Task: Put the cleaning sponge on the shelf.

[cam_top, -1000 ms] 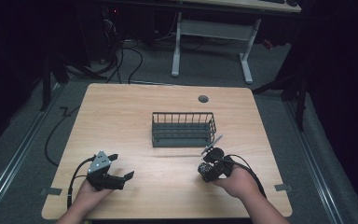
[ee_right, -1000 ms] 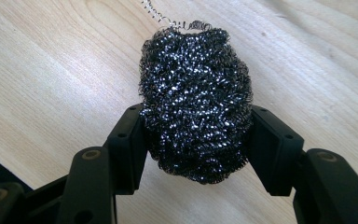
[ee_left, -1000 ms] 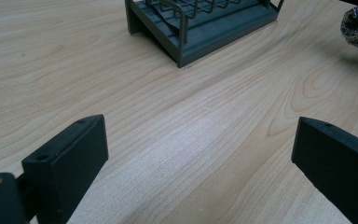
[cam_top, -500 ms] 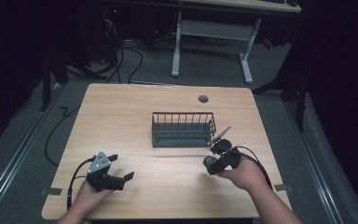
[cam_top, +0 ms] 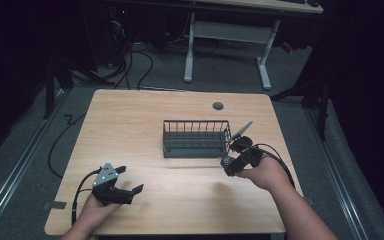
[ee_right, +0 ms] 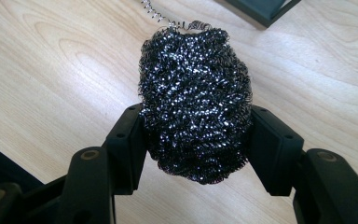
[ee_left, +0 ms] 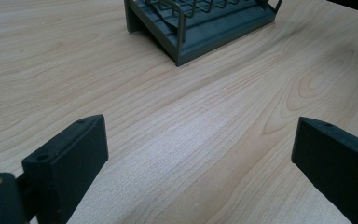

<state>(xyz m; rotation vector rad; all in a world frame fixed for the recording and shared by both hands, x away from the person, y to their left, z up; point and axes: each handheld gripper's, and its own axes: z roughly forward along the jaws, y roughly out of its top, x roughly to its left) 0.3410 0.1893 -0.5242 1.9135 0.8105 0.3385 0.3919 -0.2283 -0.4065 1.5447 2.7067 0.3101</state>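
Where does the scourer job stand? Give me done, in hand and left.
Done: the right gripper is shut on the steel wool scourer and holds it clear of the table. In hand: it carries the scourer beside the right end of the wire basket. Left: likely setting it in the basket and letting go. The left gripper rests open.

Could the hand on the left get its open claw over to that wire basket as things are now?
Probably yes. The left gripper rests open on the table, and only bare wood lies between it and the wire basket. The right gripper, clamping a steel scourer, sits at the basket's far end.
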